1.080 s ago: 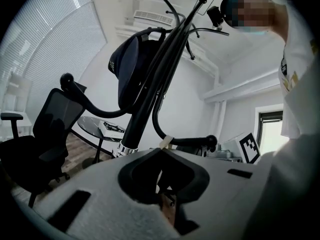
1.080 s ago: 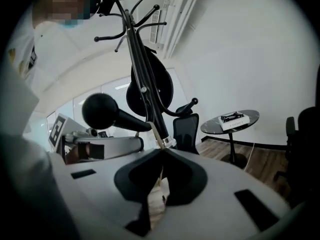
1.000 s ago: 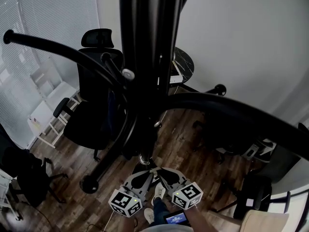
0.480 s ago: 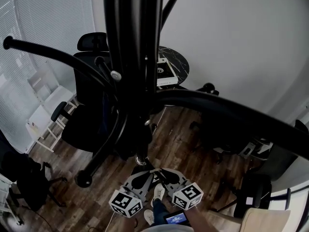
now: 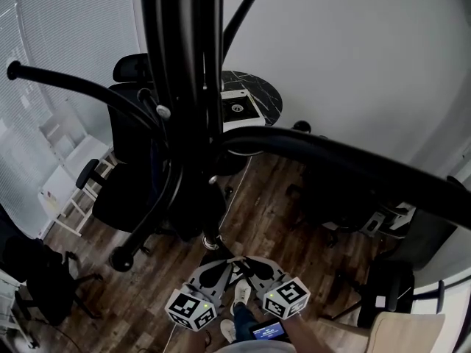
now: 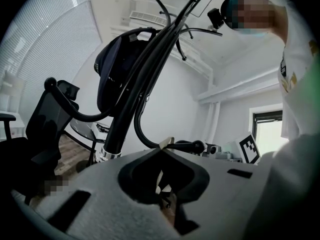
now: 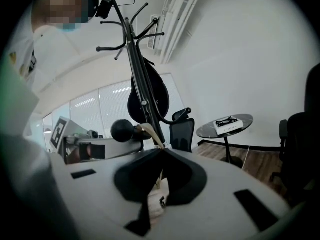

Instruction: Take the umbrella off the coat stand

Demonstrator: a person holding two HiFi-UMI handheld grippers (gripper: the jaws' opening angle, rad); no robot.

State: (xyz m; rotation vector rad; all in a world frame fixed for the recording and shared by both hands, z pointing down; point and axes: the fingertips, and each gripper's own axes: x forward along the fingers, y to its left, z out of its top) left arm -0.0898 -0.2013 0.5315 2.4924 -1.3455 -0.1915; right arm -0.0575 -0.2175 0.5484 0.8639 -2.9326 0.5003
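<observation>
- Wood flooring (image 5: pixel 280 234) and a white wall surround the coat stand (image 5: pixel 188 87), with a round table (image 5: pixel 254 94) at 12 o'clock and an office chair (image 5: pixel 125 175) at 9 o'clock.
- The umbrella (image 6: pixel 120 64), a dark bundle, hangs high among the stand's hooks, untouched.
- The left gripper (image 5: pixel 223 262) and right gripper (image 5: pixel 248 262) sit low at 6 o'clock, each with its jaws closed on nothing.
- Over the last second the pole has slid left in the head view and more of the table shows. The grippers have stayed put, so the reach probably hasn't begun.
</observation>
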